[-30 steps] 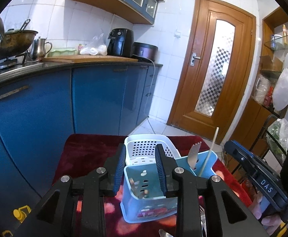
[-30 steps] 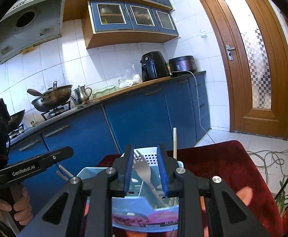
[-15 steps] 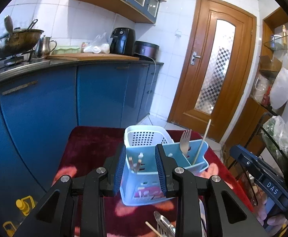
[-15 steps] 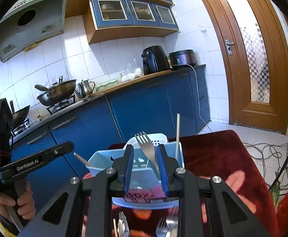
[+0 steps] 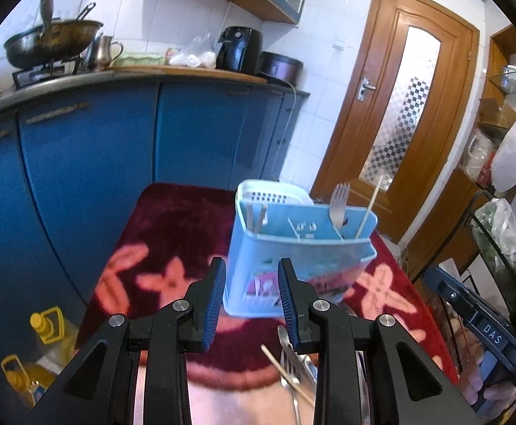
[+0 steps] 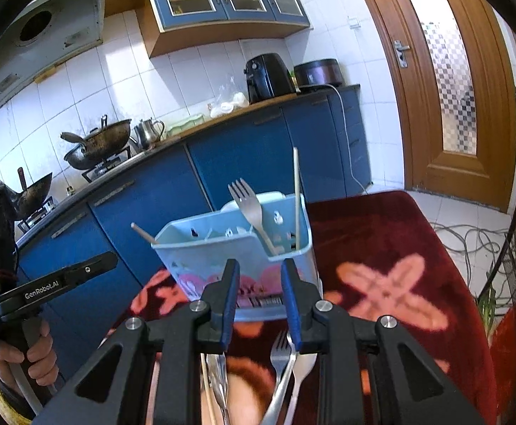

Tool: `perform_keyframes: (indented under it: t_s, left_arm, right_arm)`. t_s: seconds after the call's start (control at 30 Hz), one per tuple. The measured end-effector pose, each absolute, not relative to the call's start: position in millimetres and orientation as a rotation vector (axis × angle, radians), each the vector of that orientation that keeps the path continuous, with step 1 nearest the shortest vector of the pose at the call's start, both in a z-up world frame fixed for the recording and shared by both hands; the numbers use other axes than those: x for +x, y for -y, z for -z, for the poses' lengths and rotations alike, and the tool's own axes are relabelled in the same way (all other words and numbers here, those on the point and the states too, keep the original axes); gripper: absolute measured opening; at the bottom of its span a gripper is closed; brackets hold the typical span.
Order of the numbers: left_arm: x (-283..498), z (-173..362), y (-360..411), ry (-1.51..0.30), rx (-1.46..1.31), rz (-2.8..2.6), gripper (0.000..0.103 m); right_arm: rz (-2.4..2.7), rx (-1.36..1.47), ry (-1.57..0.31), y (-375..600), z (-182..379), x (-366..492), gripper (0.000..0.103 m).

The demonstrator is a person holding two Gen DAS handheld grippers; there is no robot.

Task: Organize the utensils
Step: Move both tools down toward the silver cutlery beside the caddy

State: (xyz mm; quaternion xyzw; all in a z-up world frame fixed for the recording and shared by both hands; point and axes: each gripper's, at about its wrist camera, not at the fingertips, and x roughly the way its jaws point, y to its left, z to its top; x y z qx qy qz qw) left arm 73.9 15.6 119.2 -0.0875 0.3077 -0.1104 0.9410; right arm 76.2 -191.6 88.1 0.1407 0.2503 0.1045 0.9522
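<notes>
A light blue utensil holder (image 5: pixel 293 248) stands on a dark red flowered cloth (image 5: pixel 173 233); it also shows in the right wrist view (image 6: pixel 236 248). A metal fork (image 6: pixel 251 209) and a chopstick (image 6: pixel 296 194) stand in its right compartment, and chopsticks (image 6: pixel 143 234) lean out of the left one. My left gripper (image 5: pixel 251 301) is open and empty just in front of the holder. My right gripper (image 6: pixel 259 301) is open and empty, above loose forks (image 6: pixel 282 372) and a chopstick (image 6: pixel 206 382) lying on the cloth. The loose utensils (image 5: pixel 290 364) also show in the left wrist view.
A white perforated basket (image 5: pixel 268 194) stands behind the holder. Blue kitchen cabinets (image 5: pixel 98 163) run along the far left, with woks on the stove (image 6: pixel 98 145). Yellow oil bottles (image 5: pixel 42 347) stand on the floor at left. A wooden door (image 5: pixel 399 124) is behind, and a wire rack (image 5: pixel 498 248) at right.
Both grippers have pulled back and up from the holder, so it looks smaller and farther. The fork the right gripper held one second ago now stands in the holder. Loose utensils have come into view.
</notes>
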Motion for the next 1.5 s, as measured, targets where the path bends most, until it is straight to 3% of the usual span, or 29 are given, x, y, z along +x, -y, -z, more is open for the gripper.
perform_keyframes:
  t_s: [0.73,1.5]
  left_arm:
    - [59,-41,20,-0.864,-0.232,0.317,0.031]
    - [68,4,59,-1.014,-0.220,0.392,0.031]
  right_arm:
    - [-0.168,0.309,-0.657,207,-33,57,0.027]
    - [-0.135,0.357,-0.694,226,-10,56,0.027]
